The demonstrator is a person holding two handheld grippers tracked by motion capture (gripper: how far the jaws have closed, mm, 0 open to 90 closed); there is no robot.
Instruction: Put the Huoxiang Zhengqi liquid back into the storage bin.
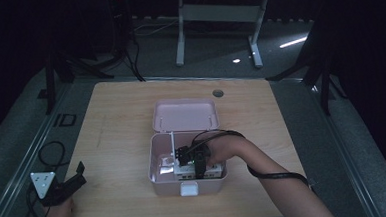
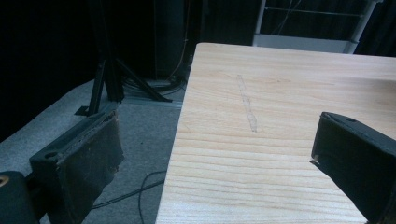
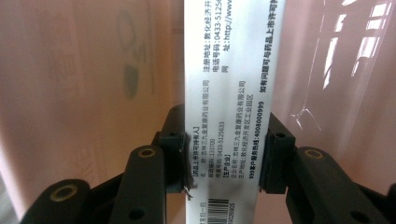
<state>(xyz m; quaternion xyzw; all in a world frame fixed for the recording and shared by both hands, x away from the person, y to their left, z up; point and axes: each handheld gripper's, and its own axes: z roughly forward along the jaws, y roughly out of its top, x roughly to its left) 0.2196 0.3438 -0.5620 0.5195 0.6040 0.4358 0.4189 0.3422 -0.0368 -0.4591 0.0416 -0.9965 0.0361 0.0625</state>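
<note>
Worktop (image 1: 117, 142), high view: pink case (image 1: 186, 161) at centre, lid open, right claw (image 1: 196, 161) lowered inside over white carton (image 1: 192, 173). Left claw (image 1: 67, 187) at near left corner of worktop, well apart from case. Left gripper view: jaws spread wide, nothing between, bare wood below. Right gripper view: jaws pinch both sides of white carton (image 3: 229, 93), printed text and barcode facing camera, pink case wall (image 3: 70, 93) behind.
</note>
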